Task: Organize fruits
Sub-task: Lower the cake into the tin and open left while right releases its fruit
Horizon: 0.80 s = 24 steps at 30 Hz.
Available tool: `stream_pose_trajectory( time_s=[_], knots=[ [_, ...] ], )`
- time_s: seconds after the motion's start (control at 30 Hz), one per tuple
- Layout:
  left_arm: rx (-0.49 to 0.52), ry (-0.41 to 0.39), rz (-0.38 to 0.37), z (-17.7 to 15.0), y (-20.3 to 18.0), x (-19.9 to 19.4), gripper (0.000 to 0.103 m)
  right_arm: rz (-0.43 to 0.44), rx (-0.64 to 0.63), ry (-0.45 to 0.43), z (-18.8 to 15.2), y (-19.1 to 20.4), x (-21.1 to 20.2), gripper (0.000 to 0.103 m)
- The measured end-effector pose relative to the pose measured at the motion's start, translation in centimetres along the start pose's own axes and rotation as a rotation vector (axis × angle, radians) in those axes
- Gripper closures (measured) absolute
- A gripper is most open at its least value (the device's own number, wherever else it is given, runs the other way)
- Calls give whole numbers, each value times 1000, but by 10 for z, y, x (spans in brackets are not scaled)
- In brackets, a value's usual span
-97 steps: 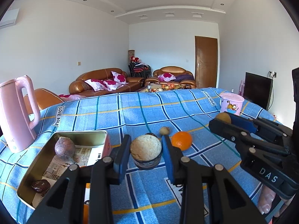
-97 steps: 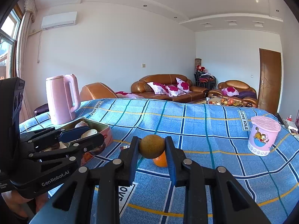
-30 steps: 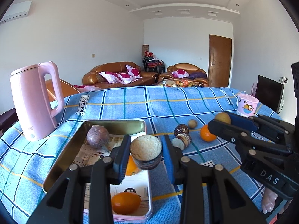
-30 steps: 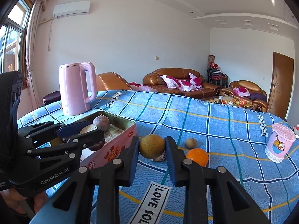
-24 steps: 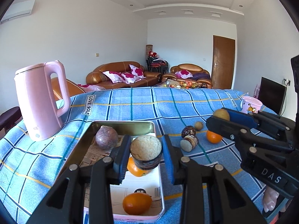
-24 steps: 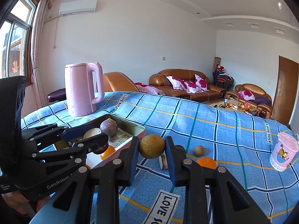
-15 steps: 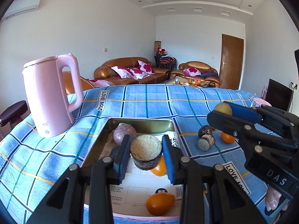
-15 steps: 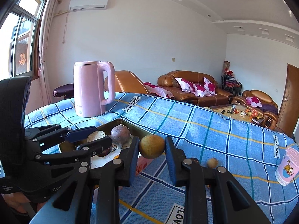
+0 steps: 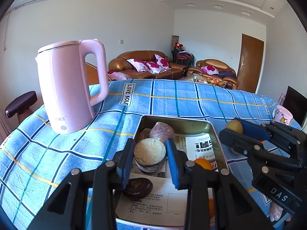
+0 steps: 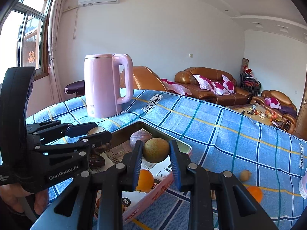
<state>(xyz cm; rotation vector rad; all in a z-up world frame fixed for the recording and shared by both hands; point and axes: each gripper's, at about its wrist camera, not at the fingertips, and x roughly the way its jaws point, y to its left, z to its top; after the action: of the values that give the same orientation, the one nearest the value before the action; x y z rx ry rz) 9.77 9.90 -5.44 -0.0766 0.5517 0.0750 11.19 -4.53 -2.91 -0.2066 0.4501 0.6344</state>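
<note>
My left gripper [image 9: 150, 154] is shut on a cut fruit half with a pale top [image 9: 149, 155] and holds it over the metal tin [image 9: 173, 120]. The tin holds a purple round fruit [image 9: 161, 131], a dark dried fruit [image 9: 137, 187] and an orange [image 9: 203, 163]. My right gripper [image 10: 155, 150] is shut on a yellow-green round fruit [image 10: 155, 150] above the tin's far corner [image 10: 187, 147]. The right gripper also shows at the right of the left wrist view [image 9: 233, 128]. An orange [image 10: 254, 193] and a small brown fruit [image 10: 245, 174] lie on the blue cloth.
A pink kettle [image 9: 71, 84] stands on the blue checked cloth [image 9: 172, 99] left of the tin. A pink cup [image 9: 282, 113] stands at the far right. Sofas [image 9: 145, 67] and a door are beyond the table.
Both grippers have moved left with their fruits, from over the loose fruit on the cloth to over the tin. The kettle is now closer.
</note>
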Motion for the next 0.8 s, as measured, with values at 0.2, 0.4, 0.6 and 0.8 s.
stream_pose_trajectory(
  time_s=[0.2,0.4,0.6,0.8],
  knots=[
    [5,39,-7,-4,-1,10,68,26,9,31,-6,5,12,73],
    [8,57,4,-7,1,15,68,37,8,63,-15,10,22,73],
    [8,71,7,-10,1,21,68,49,-7,80,-16,14,26,73],
    [5,79,7,-10,3,22,68,54,-17,96,-16,17,29,73]
  ],
)
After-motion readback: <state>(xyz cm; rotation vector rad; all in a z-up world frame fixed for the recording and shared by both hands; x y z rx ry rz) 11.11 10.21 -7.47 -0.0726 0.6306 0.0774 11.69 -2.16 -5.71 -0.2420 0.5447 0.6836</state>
